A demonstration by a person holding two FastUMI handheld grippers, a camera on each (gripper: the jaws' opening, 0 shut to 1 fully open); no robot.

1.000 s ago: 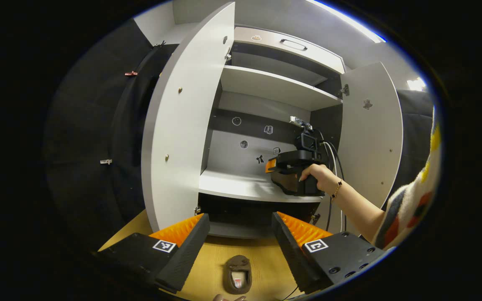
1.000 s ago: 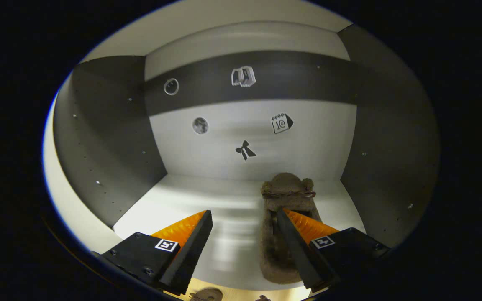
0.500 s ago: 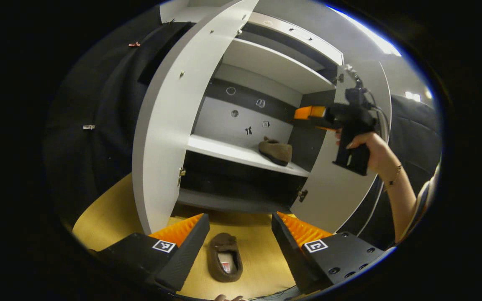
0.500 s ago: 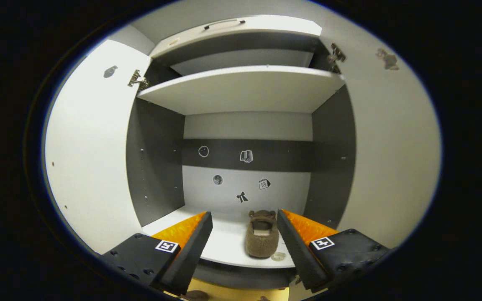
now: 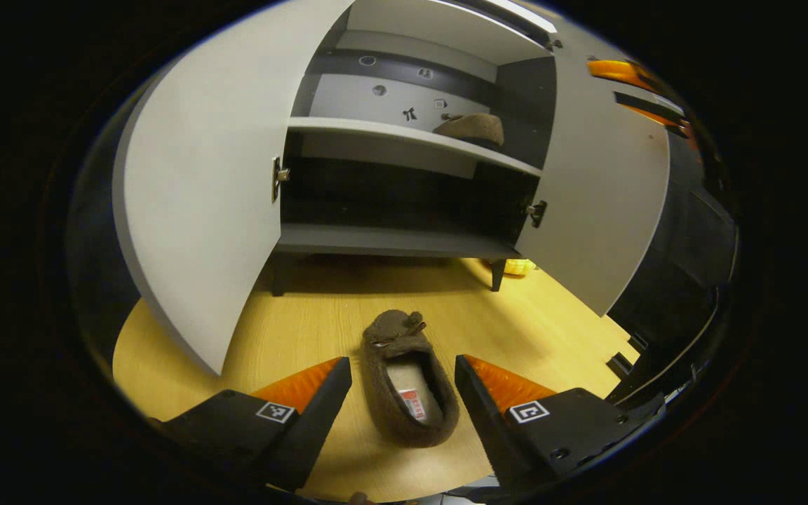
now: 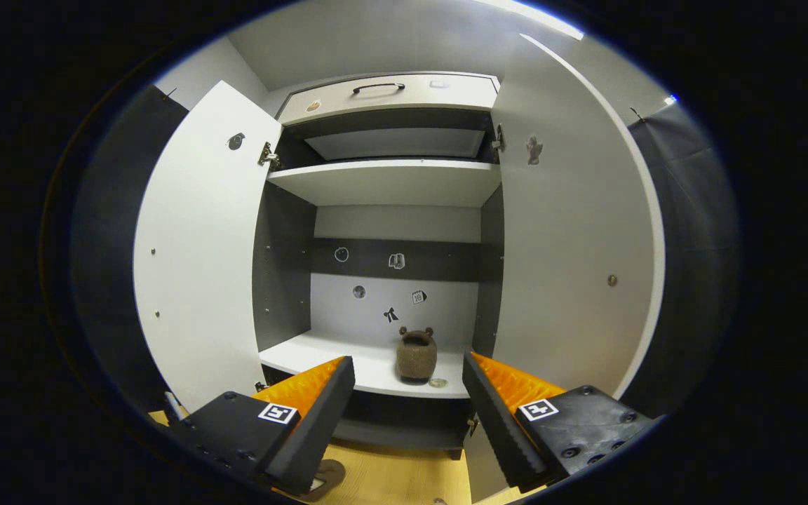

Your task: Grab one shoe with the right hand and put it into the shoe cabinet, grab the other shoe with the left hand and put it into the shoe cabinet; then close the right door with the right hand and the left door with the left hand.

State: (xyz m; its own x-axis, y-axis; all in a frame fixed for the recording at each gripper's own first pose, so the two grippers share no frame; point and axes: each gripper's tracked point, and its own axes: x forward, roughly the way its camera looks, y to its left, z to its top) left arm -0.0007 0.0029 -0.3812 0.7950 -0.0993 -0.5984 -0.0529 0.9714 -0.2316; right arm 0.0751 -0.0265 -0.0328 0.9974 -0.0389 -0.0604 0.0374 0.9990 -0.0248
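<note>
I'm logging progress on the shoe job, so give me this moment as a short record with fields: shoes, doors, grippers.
shoe stored: brown slipper on the cabinet's middle shelf, toward its right side
shoe left: second slipper on the wooden floor, opening up
left door: open
right door: open
left gripper: open, fingers on either side of the floor slipper, contact unclear
right gripper: open, empty, facing the cabinet

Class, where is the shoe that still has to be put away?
In the left gripper view, the brown shoe lies on the wooden floor before the open cabinet, between the left claw's fingers.
</note>
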